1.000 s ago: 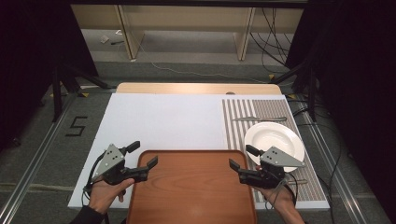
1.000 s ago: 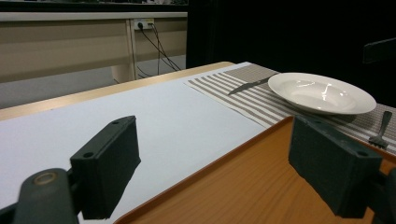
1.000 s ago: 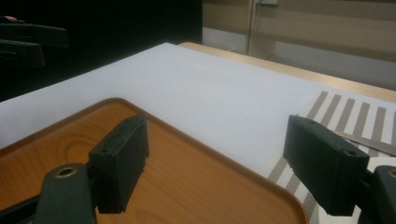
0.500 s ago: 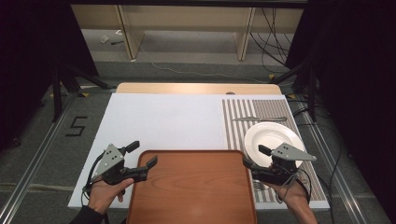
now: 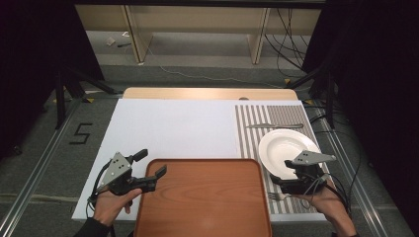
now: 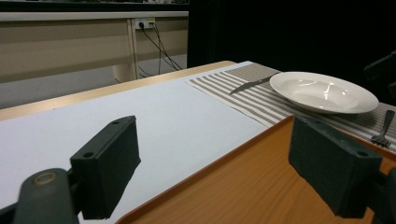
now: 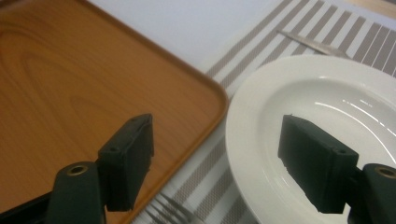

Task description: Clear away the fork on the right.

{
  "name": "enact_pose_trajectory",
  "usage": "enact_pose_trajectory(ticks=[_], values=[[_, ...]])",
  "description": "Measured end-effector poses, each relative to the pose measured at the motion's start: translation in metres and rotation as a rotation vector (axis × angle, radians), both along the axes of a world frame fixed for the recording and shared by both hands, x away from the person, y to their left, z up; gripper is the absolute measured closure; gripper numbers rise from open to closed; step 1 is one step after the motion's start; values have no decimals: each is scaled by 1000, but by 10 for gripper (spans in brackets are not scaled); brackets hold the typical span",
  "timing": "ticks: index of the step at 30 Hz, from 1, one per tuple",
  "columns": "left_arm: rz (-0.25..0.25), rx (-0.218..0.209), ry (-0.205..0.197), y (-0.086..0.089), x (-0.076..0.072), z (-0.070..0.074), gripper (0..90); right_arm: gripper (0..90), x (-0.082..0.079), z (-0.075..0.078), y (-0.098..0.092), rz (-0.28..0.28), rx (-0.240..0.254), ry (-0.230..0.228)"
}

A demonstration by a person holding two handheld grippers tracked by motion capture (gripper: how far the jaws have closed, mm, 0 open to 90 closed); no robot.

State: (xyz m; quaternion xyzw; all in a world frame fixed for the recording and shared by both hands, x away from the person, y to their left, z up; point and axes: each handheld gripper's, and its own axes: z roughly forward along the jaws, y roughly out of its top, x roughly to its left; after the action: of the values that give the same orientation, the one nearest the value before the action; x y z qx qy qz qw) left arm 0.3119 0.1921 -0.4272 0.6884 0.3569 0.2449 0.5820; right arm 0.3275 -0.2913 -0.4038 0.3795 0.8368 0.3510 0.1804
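A brown wooden tray (image 5: 202,197) lies at the table's near edge. My left gripper (image 5: 150,163) is open at its far left corner, and the tray's rim (image 6: 243,186) runs between the jaws (image 6: 219,172) without touching the pads. A white plate (image 5: 286,145) rests on the striped placemat (image 5: 269,116) to the tray's right. My right gripper (image 5: 280,172) is open and its jaws have just been closing slightly. They straddle the plate's (image 7: 327,93) near left rim (image 7: 222,163) without pressing on it.
A knife (image 5: 274,126) lies on the placemat beyond the plate. A fork (image 5: 276,196) lies between tray and plate, under my right gripper. A white sheet (image 5: 173,128) covers the table's middle. Cables and shelf legs stand behind the table.
My right gripper has moved right, from the tray's right edge to the plate's near rim. The left gripper has stayed at the tray's corner.
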Motion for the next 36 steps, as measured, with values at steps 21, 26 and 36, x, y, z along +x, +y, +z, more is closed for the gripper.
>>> enact_pose_trajectory(ticks=[21, 26, 36], values=[[9, 8, -6, 1, 0, 0, 160, 307, -5, 0, -20, 50, -191, 101], [8, 9, -5, 1, 0, 0, 160, 321, -5, -2, -25, 56, -213, 132], [8, 10, -4, 1, 0, 0, 160, 324, -5, -10, -28, 79, -256, 200]])
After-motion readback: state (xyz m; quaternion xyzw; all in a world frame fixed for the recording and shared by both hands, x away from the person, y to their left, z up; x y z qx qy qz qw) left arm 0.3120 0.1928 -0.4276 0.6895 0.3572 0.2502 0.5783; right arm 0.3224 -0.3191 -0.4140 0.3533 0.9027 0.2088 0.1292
